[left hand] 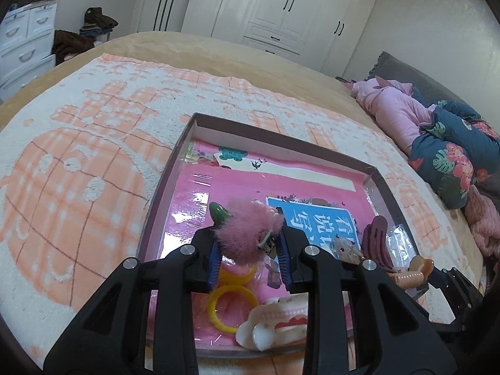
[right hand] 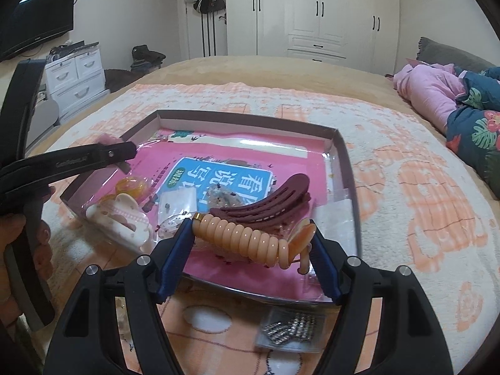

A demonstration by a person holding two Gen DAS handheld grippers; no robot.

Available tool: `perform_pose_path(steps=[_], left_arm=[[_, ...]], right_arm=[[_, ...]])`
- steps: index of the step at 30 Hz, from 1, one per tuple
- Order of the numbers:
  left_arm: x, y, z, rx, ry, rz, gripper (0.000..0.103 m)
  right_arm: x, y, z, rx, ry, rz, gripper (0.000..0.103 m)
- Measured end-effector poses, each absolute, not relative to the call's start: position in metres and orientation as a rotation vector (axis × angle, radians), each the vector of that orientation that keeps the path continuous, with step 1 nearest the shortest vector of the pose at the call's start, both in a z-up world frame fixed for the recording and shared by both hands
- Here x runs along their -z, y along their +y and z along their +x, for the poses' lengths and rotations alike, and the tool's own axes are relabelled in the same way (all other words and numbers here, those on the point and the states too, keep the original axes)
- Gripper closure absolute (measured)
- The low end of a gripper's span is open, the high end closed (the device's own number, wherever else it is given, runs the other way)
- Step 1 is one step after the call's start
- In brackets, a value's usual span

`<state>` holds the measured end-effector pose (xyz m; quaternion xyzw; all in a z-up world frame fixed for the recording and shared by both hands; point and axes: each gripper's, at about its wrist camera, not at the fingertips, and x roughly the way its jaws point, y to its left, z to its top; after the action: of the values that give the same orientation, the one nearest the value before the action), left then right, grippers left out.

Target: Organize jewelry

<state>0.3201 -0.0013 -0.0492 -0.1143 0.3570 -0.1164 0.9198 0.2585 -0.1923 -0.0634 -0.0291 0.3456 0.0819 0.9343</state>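
My left gripper point(left hand: 250, 234) is shut on a fluffy pink hair clip point(left hand: 247, 231) with a green tip, held above the shallow box point(left hand: 200, 118). The box holds yellow rings point(left hand: 231, 309), a white-pink claw clip point(left hand: 275, 322) and a maroon clip point(left hand: 375, 240). My right gripper point(right hand: 251, 240) is shut on a peach spiral hair tie point(right hand: 247, 237) over the box's near edge point(right hand: 268, 297). The maroon clip point(right hand: 268, 200) lies just behind it. The left gripper point(right hand: 93, 156) shows at the left of the right wrist view.
The box rests on an orange-and-white towel point(left hand: 78, 156) on a bed. A small bag of rhinestone pieces point(right hand: 290, 328) lies on the towel in front of the box. Pink and floral bedding point(left hand: 437, 131) is piled at the right. Wardrobes point(right hand: 312, 12) and drawers point(right hand: 75, 75) stand behind.
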Motion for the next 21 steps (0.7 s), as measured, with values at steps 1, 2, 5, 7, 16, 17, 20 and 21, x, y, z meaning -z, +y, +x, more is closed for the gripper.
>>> perform_pose_path(steps=[1, 2, 5, 7, 16, 17, 20, 21], left_arm=[[0.050, -0.002, 0.321, 0.240, 0.734, -0.231, 0.082], [0.050, -0.002, 0.321, 0.240, 0.735, -0.230, 0.081], [0.051, -0.003, 0.321, 0.243, 0.738, -0.231, 0.077], [0.050, -0.003, 0.319, 0.245, 0.733, -0.228, 0.068], [0.038, -0.010, 0.293, 0.243, 0.676, -0.190, 0.039], [0.036, -0.011, 0.288, 0.242, 0.665, -0.184, 0.036], [0.029, -0.012, 0.274, 0.241, 0.639, -0.173, 0.030], [0.027, -0.013, 0.268, 0.241, 0.629, -0.170, 0.029]], right_arm=[[0.064, -0.192, 0.258, -0.171, 0.707, -0.060, 0.033], [0.064, -0.191, 0.258, -0.172, 0.707, -0.061, 0.033], [0.064, -0.191, 0.255, -0.174, 0.705, -0.055, 0.028], [0.062, -0.192, 0.252, -0.172, 0.695, -0.057, 0.025], [0.051, -0.203, 0.222, -0.160, 0.635, -0.056, 0.017], [0.050, -0.204, 0.218, -0.159, 0.629, -0.056, 0.016], [0.046, -0.209, 0.203, -0.157, 0.607, -0.063, 0.015], [0.045, -0.211, 0.197, -0.153, 0.597, -0.068, 0.015]])
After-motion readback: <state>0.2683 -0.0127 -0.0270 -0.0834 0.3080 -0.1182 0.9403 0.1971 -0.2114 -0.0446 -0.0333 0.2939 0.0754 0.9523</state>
